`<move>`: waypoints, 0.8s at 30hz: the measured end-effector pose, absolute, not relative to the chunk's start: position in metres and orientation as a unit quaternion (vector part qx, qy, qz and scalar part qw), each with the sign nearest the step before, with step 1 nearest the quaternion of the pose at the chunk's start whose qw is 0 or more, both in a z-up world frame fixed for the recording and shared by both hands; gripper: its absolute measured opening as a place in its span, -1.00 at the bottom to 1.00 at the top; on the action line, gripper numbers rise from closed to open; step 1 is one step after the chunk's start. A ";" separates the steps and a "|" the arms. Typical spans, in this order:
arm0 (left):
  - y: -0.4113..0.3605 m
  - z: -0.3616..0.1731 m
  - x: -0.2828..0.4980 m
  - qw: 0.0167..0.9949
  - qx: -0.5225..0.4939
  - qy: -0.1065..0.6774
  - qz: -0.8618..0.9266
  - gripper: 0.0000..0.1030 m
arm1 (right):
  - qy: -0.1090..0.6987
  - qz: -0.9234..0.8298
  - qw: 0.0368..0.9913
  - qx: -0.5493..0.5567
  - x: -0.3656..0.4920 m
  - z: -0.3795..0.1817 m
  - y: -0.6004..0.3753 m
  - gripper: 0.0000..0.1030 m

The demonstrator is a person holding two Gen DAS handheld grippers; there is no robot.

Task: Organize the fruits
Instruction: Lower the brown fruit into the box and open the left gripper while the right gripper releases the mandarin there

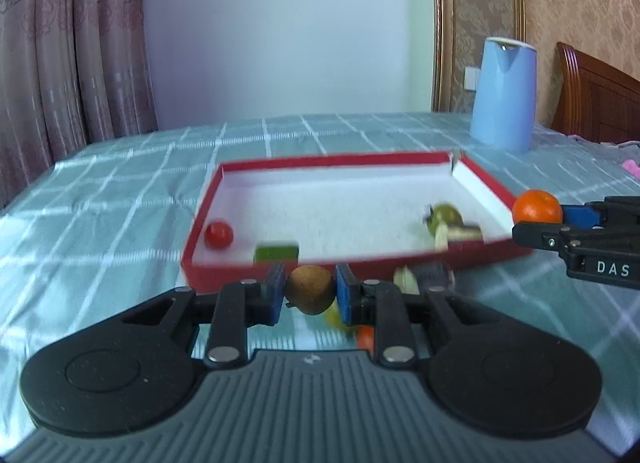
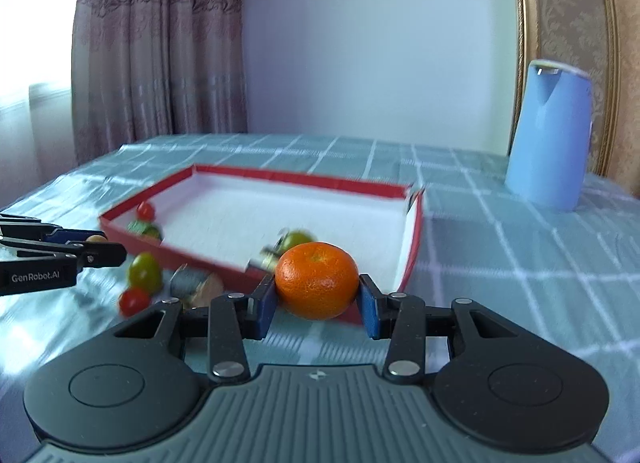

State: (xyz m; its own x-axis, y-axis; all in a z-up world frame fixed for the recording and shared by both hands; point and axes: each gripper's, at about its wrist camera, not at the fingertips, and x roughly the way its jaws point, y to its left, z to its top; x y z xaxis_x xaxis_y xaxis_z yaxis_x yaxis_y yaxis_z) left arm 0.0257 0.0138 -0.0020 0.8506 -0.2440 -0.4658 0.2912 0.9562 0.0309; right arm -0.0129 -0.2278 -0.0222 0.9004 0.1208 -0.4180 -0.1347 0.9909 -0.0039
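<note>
My left gripper point(image 1: 311, 290) is shut on a small brown round fruit point(image 1: 310, 289), held just in front of the near wall of the red box point(image 1: 320, 269). My right gripper point(image 2: 318, 286) is shut on an orange mandarin point(image 2: 317, 280), held above the box's near right corner point(image 2: 414, 247); it also shows in the left wrist view point(image 1: 537, 207). Inside the box lie a red tomato point(image 1: 218, 234), a green piece point(image 1: 277, 252) and a green fruit point(image 1: 445, 216). On the cloth outside lie a green fruit point(image 2: 145, 272), a red tomato point(image 2: 134, 301) and a purple-skinned piece point(image 1: 434, 275).
A tall blue jug point(image 1: 504, 95) stands on the checked tablecloth behind the box at the right. A wooden chair back point(image 1: 596, 99) is at the far right. Curtains hang beyond the table's far left edge.
</note>
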 end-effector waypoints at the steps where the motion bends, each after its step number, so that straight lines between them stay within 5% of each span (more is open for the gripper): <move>1: 0.011 0.002 0.031 0.961 0.050 0.232 -0.138 -0.54 | 0.212 0.061 0.975 -0.019 -0.007 -0.020 -0.229 -0.19; 24: -0.031 -0.010 0.163 0.952 0.081 0.284 -0.076 -0.54 | 0.310 0.000 0.951 0.000 0.136 -0.034 -0.247 -0.19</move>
